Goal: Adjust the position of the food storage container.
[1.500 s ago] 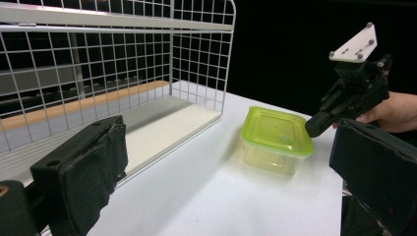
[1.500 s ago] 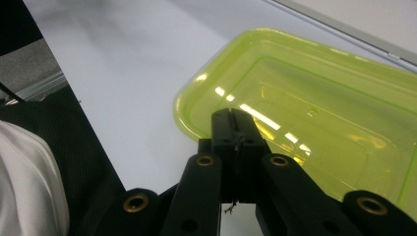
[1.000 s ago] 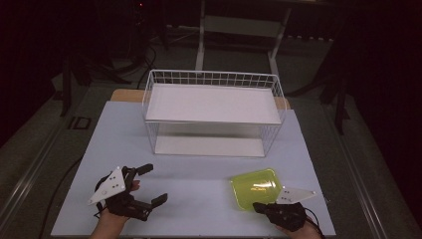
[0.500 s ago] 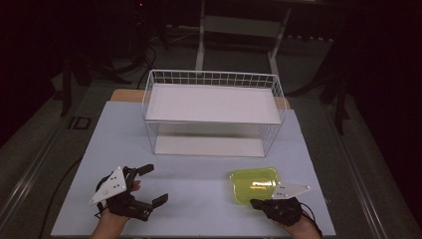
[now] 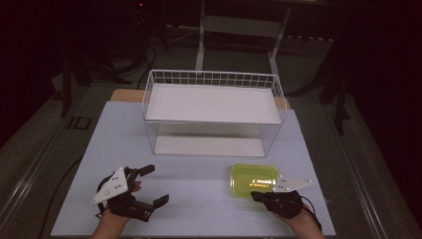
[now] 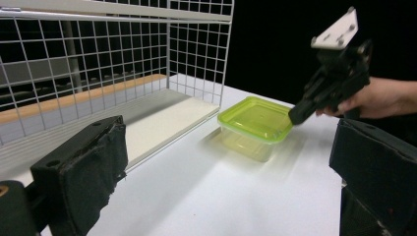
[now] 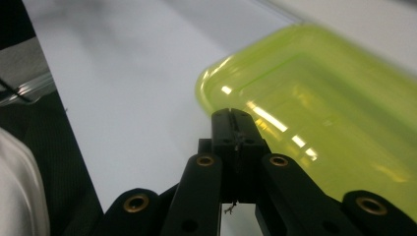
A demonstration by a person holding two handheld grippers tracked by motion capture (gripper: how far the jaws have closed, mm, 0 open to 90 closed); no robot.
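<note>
High view looks down the table [image 5: 199, 199]; both gripper views sit low, sharing the green container [image 6: 255, 118].

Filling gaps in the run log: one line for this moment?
left claw open, idle | right claw shut at green container rim | wire basket behind

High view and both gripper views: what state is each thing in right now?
Green container: lid on, flat on the table in front of the rack.
Wire rack: upright, both shelves bare.
Left tongs: jaws wide apart, holding nothing.
Right tongs: jaws pressed together, tips at the container's near rim; whether they pinch the rim cannot be told.
</note>
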